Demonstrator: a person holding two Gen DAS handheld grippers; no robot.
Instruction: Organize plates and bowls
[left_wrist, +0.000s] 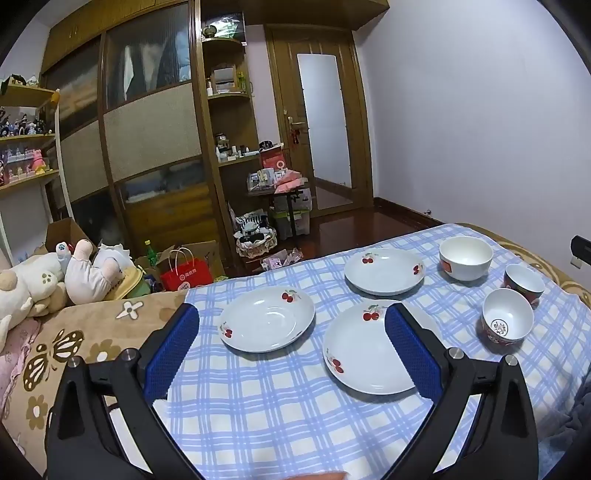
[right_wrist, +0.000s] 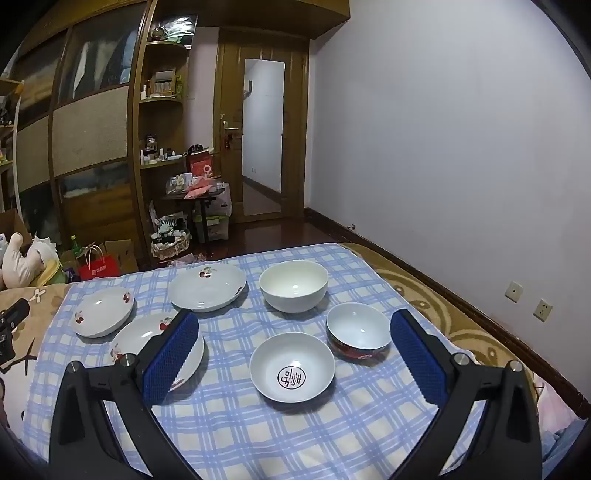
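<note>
The left gripper (left_wrist: 291, 314) hangs with jaws spread wide and empty above the checked cloth (left_wrist: 258, 413); the right gripper (right_wrist: 293, 321) is likewise agape, holding nothing. Three cherry plates lie separately: near plate (left_wrist: 358, 354), left plate (left_wrist: 266, 321) at ten o'clock from it, far plate (left_wrist: 384, 271) at twelve. Three bowls sit at three o'clock: marked bowl (right_wrist: 291, 367), red-sided bowl (right_wrist: 358, 330), white bowl (right_wrist: 293, 286).

plates: three cherry-print plates (left_wrist: 267, 319), upright, apart | bowls: three bowls (right_wrist: 293, 285), upright, right of plates
</note>
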